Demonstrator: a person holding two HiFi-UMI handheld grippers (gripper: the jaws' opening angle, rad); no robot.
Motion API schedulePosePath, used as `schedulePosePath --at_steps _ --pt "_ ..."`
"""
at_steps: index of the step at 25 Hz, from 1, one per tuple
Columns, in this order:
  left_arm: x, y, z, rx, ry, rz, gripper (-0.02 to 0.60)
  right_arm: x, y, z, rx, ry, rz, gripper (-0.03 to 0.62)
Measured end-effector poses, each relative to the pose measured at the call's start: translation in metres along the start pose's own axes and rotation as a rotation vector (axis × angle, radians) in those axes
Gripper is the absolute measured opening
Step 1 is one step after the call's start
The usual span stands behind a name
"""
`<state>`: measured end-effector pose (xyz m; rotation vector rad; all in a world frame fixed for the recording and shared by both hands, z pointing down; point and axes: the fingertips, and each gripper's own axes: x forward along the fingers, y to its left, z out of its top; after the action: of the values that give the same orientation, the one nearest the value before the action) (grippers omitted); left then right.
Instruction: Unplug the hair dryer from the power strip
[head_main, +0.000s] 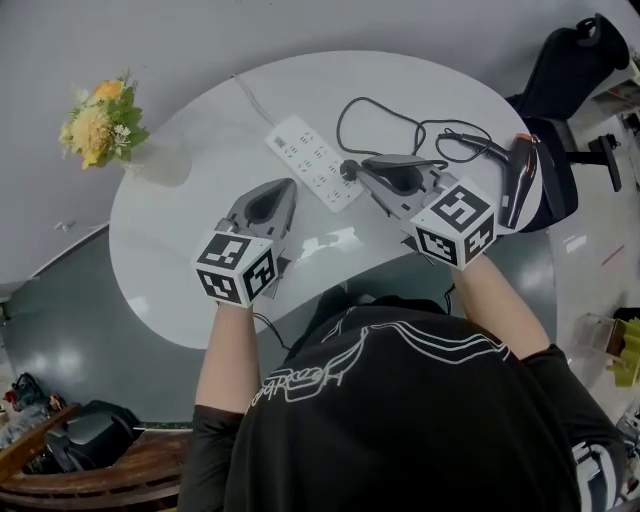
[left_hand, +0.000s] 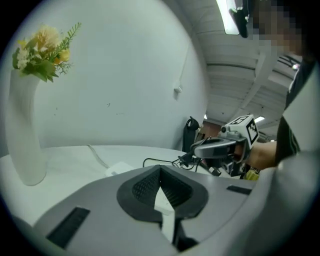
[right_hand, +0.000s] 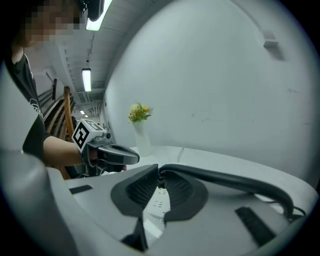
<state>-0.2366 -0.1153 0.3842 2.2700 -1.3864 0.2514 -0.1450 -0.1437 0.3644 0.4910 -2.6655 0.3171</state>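
A white power strip (head_main: 305, 155) lies on the round white table (head_main: 180, 290). My right gripper (head_main: 362, 172) is shut on the black plug (head_main: 347, 170) at the strip's near end. In the right gripper view its jaws (right_hand: 159, 172) pinch the plug, and the black cord (right_hand: 225, 180) runs off to the right. Whether the pins are out of the socket I cannot tell. The cord (head_main: 400, 115) loops to the black hair dryer (head_main: 518, 175) at the table's right edge. My left gripper (head_main: 283, 185) hovers left of the strip, shut and empty (left_hand: 160, 170).
A white vase (head_main: 160, 160) with yellow flowers (head_main: 100, 120) stands at the table's far left. The strip's white cable (head_main: 255, 100) runs off the far edge. A black office chair (head_main: 570, 60) stands beyond the hair dryer.
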Motion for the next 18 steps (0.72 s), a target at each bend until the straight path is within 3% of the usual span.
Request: schedulePosePath --at_steps 10,18 --pt "-0.052 -0.106 0.005 -0.173 -0.120 0.065 0.003 -0.099 0.032 0.006 0.021 -0.097 0.132 0.028" --pt "-0.084 -0.174 0.030 -0.135 -0.197 0.070 0.003 -0.158 0.054 0.013 0.033 -0.206 0.189 0.028"
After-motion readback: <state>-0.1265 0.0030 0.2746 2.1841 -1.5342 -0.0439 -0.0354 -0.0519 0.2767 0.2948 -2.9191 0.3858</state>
